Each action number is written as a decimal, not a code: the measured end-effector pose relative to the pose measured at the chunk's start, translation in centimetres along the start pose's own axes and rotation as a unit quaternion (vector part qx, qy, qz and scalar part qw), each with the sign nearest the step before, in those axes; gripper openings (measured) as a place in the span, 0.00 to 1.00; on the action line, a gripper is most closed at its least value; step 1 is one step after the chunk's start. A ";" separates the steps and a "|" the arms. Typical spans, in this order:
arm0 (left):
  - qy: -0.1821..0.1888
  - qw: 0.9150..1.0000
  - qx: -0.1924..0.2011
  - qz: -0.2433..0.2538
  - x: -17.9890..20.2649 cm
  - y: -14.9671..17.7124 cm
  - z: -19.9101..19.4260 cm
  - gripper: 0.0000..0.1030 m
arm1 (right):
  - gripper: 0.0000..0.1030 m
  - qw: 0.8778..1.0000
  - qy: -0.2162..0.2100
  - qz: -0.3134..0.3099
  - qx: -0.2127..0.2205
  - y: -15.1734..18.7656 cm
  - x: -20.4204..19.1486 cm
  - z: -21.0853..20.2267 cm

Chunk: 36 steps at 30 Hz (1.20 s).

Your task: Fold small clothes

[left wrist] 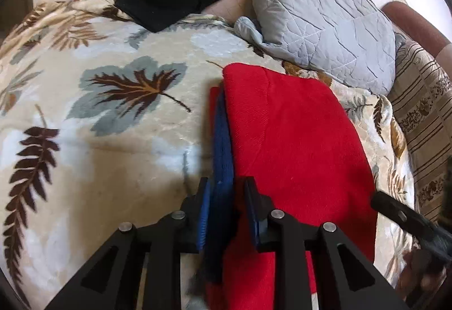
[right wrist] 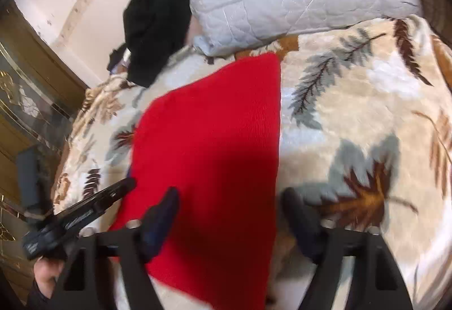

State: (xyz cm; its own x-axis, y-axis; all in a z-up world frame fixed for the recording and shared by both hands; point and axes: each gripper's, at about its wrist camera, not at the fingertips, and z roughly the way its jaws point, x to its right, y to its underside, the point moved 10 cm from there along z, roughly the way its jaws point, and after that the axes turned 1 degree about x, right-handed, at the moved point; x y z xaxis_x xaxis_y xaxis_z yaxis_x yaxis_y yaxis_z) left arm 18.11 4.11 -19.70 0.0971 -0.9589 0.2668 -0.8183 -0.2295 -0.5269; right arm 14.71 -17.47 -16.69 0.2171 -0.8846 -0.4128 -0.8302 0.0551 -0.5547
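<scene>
Red garment (left wrist: pixel 296 140): one; tools: two

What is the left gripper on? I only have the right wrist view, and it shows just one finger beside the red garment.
Observer: The left gripper straddles a blue layer along the red garment's edge.
Operator: Clamped?
Observer: I cannot tell. The blue fabric fills the gap between the fingers.
Operator: Anything past the grey pillow?
Observer: A striped cushion lies to its right.
</scene>
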 end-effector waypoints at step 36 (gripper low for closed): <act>0.024 1.000 0.019 0.000 0.4 0.4 -2.4 0.56 | 0.74 0.999 -0.002 0.028 0.040 -2.0 -1.6 -1.1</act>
State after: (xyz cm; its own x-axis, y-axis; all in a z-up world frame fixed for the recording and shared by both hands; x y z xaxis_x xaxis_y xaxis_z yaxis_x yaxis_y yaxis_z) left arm 16.46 4.09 -17.82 0.0687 -0.9503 0.3036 -0.7961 -0.2356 -0.5573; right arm 15.47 -16.70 -14.19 0.1741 -0.8772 -0.4474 -0.7971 0.1413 -0.5871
